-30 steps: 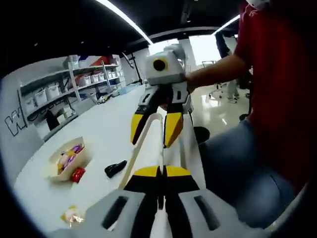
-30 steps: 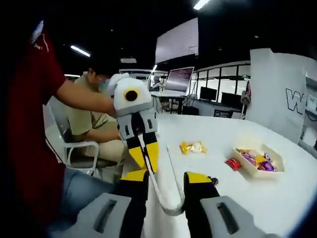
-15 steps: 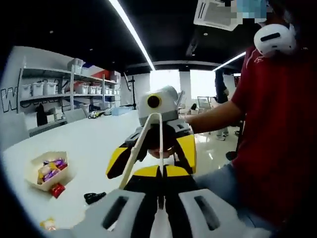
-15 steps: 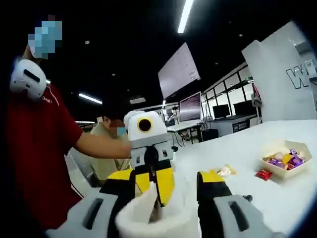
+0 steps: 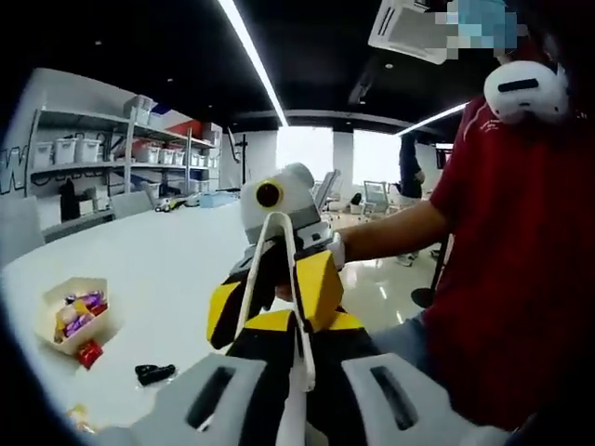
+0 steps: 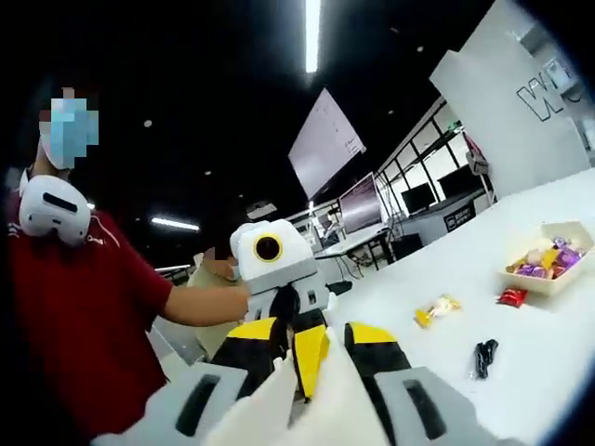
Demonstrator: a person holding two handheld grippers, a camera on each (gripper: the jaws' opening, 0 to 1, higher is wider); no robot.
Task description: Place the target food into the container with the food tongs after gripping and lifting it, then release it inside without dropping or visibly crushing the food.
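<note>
L gripper view: left gripper (image 5: 299, 327) jaws rise from bottom centre, yellow tips nearly together, pinching the white food tongs (image 5: 296, 279); the tongs' arms run up from between the tips to a looped end in front of the other unit. Right gripper (image 5: 275, 283) faces in from frame centre w/ its yellow jaws pointing down toward the tongs, held by a person's arm coming from right; red-shirted torso (image 5: 521, 260) along right side. White table (image 5: 177, 269) spreads left of centre. Lower left: open container (image 5: 76, 314) w/ mixed wrapped sweets inside, a red wrapped candy (image 5: 88, 354) on table just beside its near edge, a small black object (image 5: 154, 373) nearer centre, apart from both. Shelving w/ white bins at upper left.

R gripper view: right gripper (image 6: 327, 346) jaws at bottom centre, yellow tips set apart w/ the wide white end of the tongs (image 6: 311, 409) between them; whether tips press on it – cannot tell, view too close. Left gripper (image 6: 307, 348) comes in behind, centre frame. Right side of frame: container (image 6: 550, 265) on table (image 6: 521, 353), red candy (image 6: 510, 297) just beside it, yellow wrapped candy (image 6: 437, 309) further toward centre, black object (image 6: 483, 357) below these. Monitors + wall screen in background
</note>
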